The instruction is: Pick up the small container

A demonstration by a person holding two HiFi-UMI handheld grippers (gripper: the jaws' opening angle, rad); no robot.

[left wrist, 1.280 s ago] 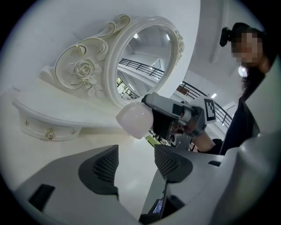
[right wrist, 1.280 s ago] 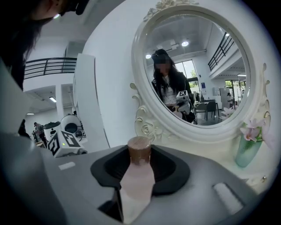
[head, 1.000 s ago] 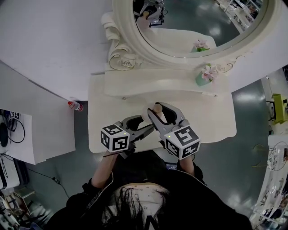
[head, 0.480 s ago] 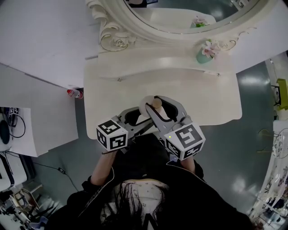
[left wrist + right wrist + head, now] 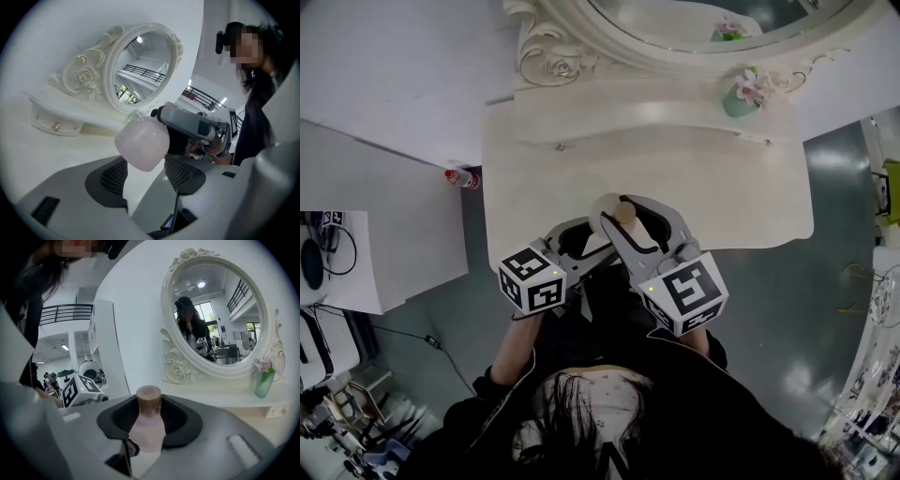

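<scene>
The small container is a pale pink bottle (image 5: 605,204) with a brown cap (image 5: 624,213), held in the air over the front part of the white dressing table (image 5: 722,197). My left gripper (image 5: 598,234) reaches in from the left, and its pads (image 5: 115,176) press on the rounded body of the bottle (image 5: 143,143). The right gripper (image 5: 628,208) rings the top of it. In the right gripper view the cap (image 5: 149,397) stands upright between the dark pads (image 5: 180,420), with room on both sides. The right gripper's grey jaw hides the cap in the left gripper view.
An oval mirror (image 5: 675,37) in a carved white frame stands at the back of the table. A green vase of pink flowers (image 5: 741,94) sits on the raised shelf at the right. A small red-topped bottle (image 5: 461,177) lies on the floor at the left, near a white desk (image 5: 384,244).
Both grippers, with the bottle between them, have come back toward the table's front edge and the person. Neither gripper's jaws look any different.
</scene>
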